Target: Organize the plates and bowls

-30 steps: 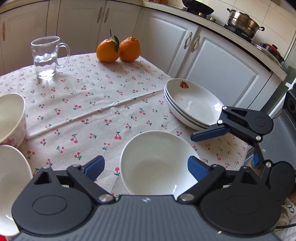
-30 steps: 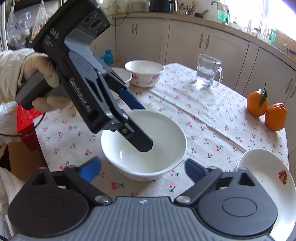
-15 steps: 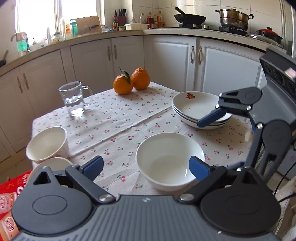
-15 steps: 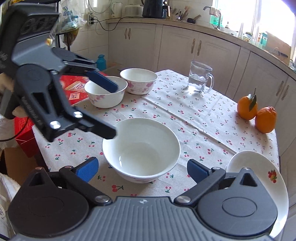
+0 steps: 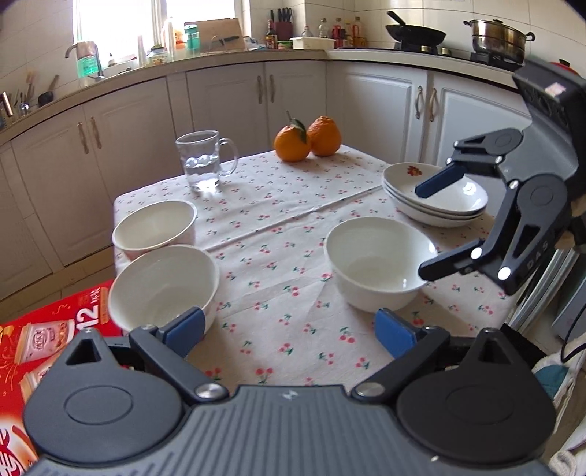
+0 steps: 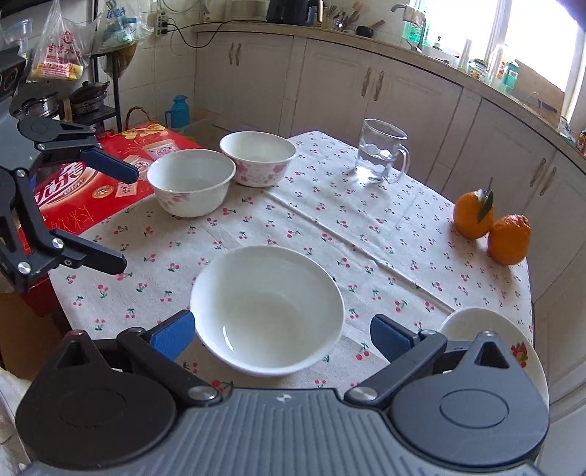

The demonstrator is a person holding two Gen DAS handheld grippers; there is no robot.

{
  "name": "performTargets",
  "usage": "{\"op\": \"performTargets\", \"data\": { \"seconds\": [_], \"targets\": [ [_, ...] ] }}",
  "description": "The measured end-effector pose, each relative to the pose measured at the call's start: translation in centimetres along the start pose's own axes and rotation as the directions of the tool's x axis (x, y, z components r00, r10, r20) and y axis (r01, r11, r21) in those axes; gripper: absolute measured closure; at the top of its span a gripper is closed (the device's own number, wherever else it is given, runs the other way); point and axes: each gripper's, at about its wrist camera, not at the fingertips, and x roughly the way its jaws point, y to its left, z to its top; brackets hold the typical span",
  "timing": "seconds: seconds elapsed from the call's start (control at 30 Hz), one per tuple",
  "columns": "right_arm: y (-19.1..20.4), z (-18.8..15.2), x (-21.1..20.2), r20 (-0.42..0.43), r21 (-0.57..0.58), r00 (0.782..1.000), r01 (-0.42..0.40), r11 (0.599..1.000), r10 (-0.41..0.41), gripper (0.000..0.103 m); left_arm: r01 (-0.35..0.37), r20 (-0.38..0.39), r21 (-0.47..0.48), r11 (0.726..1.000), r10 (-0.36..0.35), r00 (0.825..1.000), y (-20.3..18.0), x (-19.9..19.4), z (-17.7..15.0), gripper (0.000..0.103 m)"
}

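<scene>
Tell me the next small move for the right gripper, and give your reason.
Probably ease the right gripper forward and down to take the rim of the plain white bowl. Its jaws are open and empty, and that bowl sits alone mid-table right in front of them, apart from the two bowls at the far edge and the stacked plates. The left gripper is open too.

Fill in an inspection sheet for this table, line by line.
Surface: cherry-print tablecloth, creased.
Job's things: plain white bowl alone mid-table; two pink-flowered white bowls side by side; stack of white flower-marked plates.
Clutter: glass mug of water; two oranges.
Grippers: left gripper and right gripper both open, empty.
Cables: black wall lead.
Surroundings: red carton, white cabinets.
</scene>
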Motion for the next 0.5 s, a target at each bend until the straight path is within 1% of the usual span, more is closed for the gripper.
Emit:
{"op": "performTargets", "data": {
  "seconds": [0.3,0.37,0.43,0.5],
  "targets": [
    [1.3,4.4,1.5,0.008,-0.082,0.998,-0.067,0.994,0.068,0.0,-0.053,-0.025,-0.094,0.994,0.051,0.998,4.5,0.9,-1.3,0.004],
    [1.5,5.4,2.1,0.01,-0.097,0.996,-0.085,0.992,0.087,0.0,-0.081,-0.044,-0.095,0.992,0.077,0.996,5.3,1.3,-1.5,0.004],
    [1.7,6.4,2.8,0.01,-0.109,0.995,-0.1,0.989,0.102,0.0,-0.116,-0.047,-0.081,0.99,0.113,0.993,5.8,1.7,-1.8,0.004],
    [1.8,7.4,3.7,0.008,-0.113,0.993,-0.119,0.987,0.12,0.0,-0.138,-0.066,-0.066,0.988,0.134,0.989,6.2,2.4,-2.1,0.004]
  ]
}}
